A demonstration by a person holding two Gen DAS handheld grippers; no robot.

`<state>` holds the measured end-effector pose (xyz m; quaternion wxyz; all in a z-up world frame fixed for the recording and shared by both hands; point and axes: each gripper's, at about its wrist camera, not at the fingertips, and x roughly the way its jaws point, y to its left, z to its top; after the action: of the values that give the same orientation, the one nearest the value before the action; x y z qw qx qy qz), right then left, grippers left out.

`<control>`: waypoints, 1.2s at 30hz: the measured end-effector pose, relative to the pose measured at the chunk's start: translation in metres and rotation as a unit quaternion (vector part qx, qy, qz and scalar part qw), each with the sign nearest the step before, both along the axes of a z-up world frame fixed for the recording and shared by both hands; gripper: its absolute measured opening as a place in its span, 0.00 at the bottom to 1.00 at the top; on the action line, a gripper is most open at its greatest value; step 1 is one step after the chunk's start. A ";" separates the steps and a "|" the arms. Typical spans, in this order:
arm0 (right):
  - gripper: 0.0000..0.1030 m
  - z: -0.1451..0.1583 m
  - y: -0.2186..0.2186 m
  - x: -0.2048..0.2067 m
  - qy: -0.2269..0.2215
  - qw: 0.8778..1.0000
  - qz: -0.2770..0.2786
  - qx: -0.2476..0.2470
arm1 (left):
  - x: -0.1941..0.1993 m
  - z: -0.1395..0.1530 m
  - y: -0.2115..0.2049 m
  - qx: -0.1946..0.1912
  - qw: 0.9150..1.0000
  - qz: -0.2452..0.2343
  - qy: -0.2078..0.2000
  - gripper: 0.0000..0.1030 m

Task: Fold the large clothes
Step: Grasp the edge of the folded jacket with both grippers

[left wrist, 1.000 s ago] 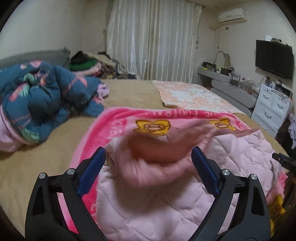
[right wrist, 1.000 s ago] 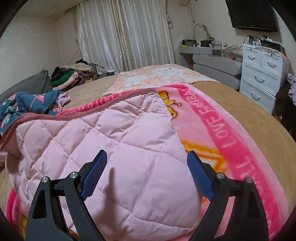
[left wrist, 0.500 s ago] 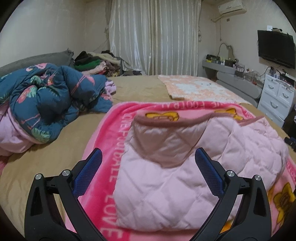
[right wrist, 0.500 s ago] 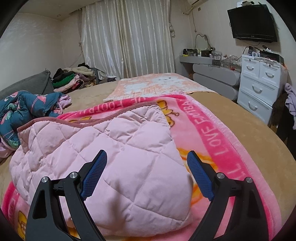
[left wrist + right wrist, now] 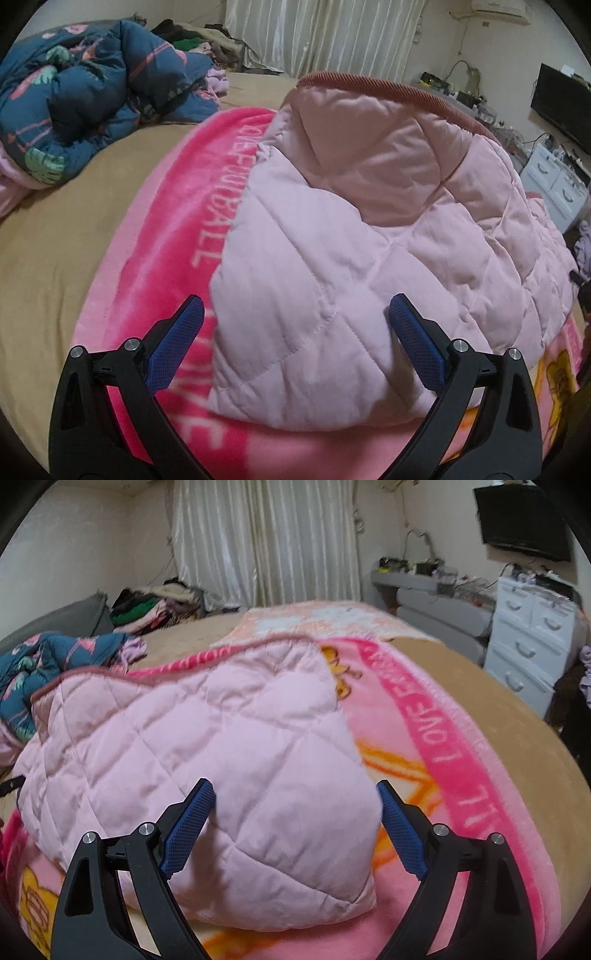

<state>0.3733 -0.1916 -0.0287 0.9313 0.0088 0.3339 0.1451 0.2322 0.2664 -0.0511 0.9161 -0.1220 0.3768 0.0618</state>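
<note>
The pink quilted garment lies bunched in a folded heap on the bright pink blanket, which is spread over the tan bed. In the left wrist view its near folded edge bulges up between the fingers of the left gripper, whose blue pads stand wide apart; the garment's left edge is just inside the left pad, the right pad is close against the quilting, and neither pad pinches the cloth. A darker ribbed trim runs along the garment's far top edge, ahead of the fingers. In the right wrist view the garment's near corner sits between the fingers of the right gripper, also spread wide and gripping nothing. Beyond the left finger a crumpled blue floral quilt rests on the bed. Beyond the right finger stand white drawers below a wall television. Curtains hang straight ahead.
</note>
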 end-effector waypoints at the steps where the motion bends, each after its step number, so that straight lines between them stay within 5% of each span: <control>1: 0.85 -0.005 0.000 0.002 0.007 1.000 0.002 0.006 | 0.001 -0.001 0.000 -0.004 1.000 -0.002 0.000 0.91; 2: 0.83 -0.010 0.000 0.004 0.010 1.000 0.002 0.012 | 0.002 -0.003 -0.001 -0.003 1.000 -0.003 0.001 0.91; 4: 0.71 -0.013 0.002 0.006 0.010 1.000 -0.001 0.017 | 0.004 -0.003 -0.005 0.006 1.000 -0.010 -0.006 0.70; 5: 0.53 -0.012 0.003 0.008 0.009 1.000 -0.008 0.014 | 0.007 -0.002 -0.009 0.013 1.000 -0.009 -0.007 0.47; 6: 0.41 -0.011 0.003 0.008 0.011 1.000 -0.007 0.016 | 0.009 0.001 -0.013 0.027 1.000 -0.008 -0.010 0.34; 8: 0.28 -0.007 0.005 0.008 0.002 1.000 -0.010 0.022 | 0.014 0.006 -0.021 0.046 0.999 -0.011 -0.020 0.20; 11: 0.21 0.005 0.012 0.008 -0.027 0.999 -0.016 0.014 | 0.018 0.019 -0.023 0.062 0.997 0.004 -0.039 0.12; 21: 0.18 0.031 0.025 0.070 -0.045 0.998 -0.045 0.025 | 0.071 0.044 -0.009 0.070 0.996 0.032 -0.051 0.11; 36: 0.18 -0.017 0.038 0.130 0.016 0.997 -0.082 0.000 | 0.116 0.005 -0.002 0.080 0.996 0.042 -0.001 0.15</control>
<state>0.5031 -0.1533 -0.0453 0.9345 0.0389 0.3471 0.0683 0.3483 0.2640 -0.0460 0.9200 -0.0642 0.3640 0.1302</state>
